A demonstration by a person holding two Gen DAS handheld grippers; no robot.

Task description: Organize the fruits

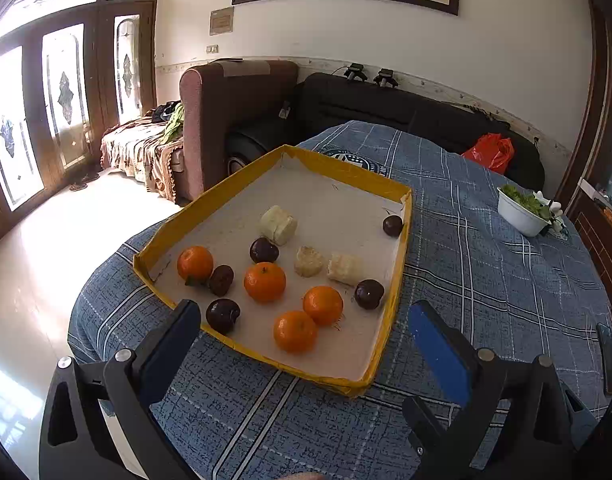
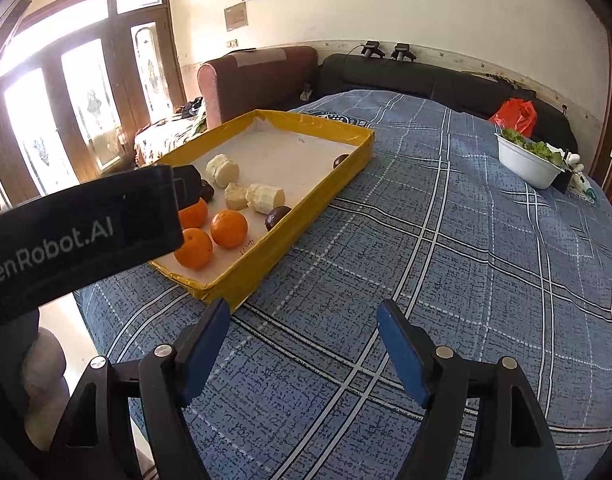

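A shallow yellow-rimmed tray [image 1: 402, 256] [image 2: 326, 184] lies on the blue plaid tablecloth. It holds several oranges [image 1: 265, 282] [image 2: 229, 229], several dark plums [image 1: 223, 316] [image 2: 277, 217] and three pale peeled banana chunks [image 1: 278, 225] [image 2: 266, 198]. My left gripper [image 1: 304, 326] hovers open over the tray's near edge, nothing between its fingers. My right gripper [image 2: 304, 330] stands open above bare cloth, right of the tray's near corner. In the right wrist view the left gripper's black body [image 2: 78, 232] hides part of the tray.
A white bowl of greens [image 1: 522, 210] [image 2: 532, 162] sits at the table's far right, with a small white figure beside it. A red plastic bag [image 1: 491, 152] [image 2: 516, 116] lies on the dark sofa behind. The table edge drops to the floor on the left.
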